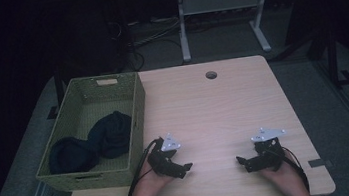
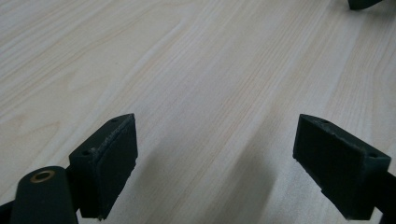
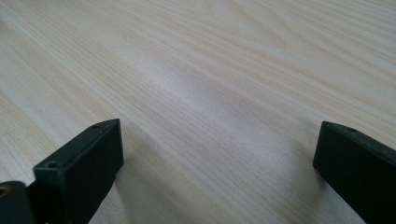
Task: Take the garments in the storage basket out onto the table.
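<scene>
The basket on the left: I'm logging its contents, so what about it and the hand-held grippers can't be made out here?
- Dark bundles in the basket, high view: dim light hides what they are and their count.
- Basket floor: near wall and bundles cover part.
- Left hand-held gripper and right hand-held gripper, high view: too small to judge jaw gap; the gripper views show both open.

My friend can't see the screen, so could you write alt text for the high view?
A person's hands rest two open black grippers, left gripper and right gripper, on a light wooden table. At the table's left stands a green woven basket holding two dark bundles of cloth.
</scene>
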`<state>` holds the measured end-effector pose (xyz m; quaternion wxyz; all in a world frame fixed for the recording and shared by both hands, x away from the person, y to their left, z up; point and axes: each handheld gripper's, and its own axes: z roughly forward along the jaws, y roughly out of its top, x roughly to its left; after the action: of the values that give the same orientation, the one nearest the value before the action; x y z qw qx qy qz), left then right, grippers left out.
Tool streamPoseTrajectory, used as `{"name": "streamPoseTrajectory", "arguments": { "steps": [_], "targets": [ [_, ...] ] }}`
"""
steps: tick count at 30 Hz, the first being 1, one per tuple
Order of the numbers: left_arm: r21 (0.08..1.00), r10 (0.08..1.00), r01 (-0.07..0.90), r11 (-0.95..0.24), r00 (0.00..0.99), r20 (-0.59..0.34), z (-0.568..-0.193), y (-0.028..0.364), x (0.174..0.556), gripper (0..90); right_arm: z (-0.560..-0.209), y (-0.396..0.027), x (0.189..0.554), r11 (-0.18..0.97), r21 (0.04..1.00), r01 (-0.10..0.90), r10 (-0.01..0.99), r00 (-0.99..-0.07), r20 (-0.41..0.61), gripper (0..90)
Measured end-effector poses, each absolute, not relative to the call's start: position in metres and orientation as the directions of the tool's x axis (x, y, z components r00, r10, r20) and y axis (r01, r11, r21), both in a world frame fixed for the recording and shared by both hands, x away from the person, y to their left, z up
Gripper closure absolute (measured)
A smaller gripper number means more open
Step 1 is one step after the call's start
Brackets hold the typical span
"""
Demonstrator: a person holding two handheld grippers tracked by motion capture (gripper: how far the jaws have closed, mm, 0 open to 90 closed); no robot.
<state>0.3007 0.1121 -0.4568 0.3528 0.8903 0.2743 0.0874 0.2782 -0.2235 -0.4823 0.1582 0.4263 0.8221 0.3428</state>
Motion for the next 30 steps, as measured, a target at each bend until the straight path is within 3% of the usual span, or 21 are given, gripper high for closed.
{"name": "streamPoseTrajectory", "arguments": {
  "steps": [30],
  "targets": [
    [0.677,0.545,0.432,-0.596,0.837,-0.054,-0.426,0.11,0.305,13.6,-0.482,-0.223,0.278,0.4,0.7,0.592,0.81,-0.586,0.033,1.2]
  ]
}}
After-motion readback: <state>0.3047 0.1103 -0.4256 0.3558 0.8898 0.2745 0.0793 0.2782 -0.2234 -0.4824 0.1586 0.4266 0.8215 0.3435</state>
